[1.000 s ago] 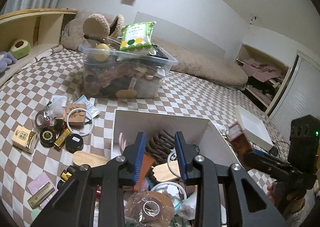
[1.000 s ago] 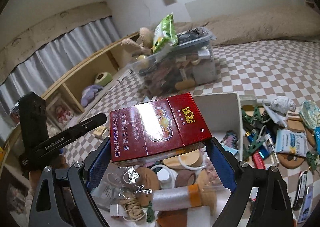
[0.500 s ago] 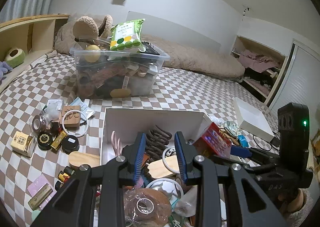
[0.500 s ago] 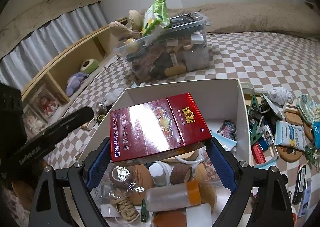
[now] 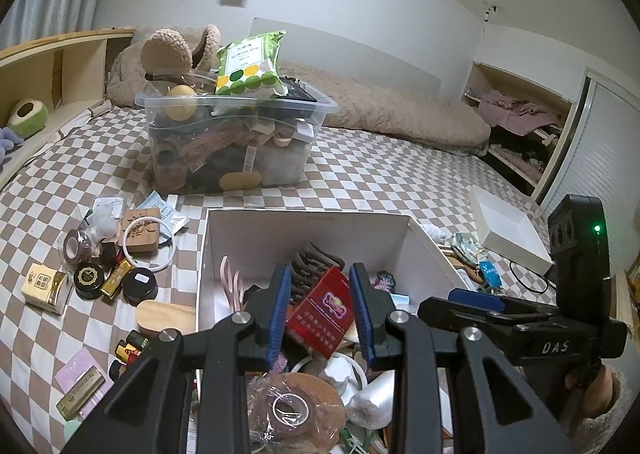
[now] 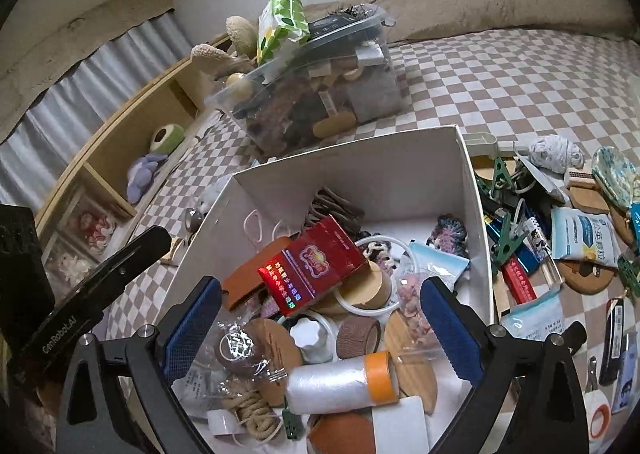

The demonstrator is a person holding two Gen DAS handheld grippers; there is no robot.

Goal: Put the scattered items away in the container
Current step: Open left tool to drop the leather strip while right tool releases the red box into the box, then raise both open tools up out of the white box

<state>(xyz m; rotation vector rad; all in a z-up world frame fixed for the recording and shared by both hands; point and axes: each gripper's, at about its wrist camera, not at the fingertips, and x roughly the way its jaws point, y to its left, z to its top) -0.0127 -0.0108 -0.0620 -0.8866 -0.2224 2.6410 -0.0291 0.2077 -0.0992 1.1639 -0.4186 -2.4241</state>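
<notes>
Red cigarette pack point(image 6: 314, 266) — out of the opening right claw point(image 6: 320, 338), now in the white box point(image 6: 360, 158).

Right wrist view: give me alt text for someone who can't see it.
The right gripper, jaws opening and empty, hangs over a white box of clutter, a red pack lying on top. More items litter the checkered cloth to its right.

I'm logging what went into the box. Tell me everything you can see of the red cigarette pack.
The red cigarette pack is a glossy flat carton with gold lettering and an emblem. It lies tilted on the pile inside the white box, resting on a brown leather piece and a wooden lid. No pads touch it; the right hand-held gripper is opening above it.
</notes>
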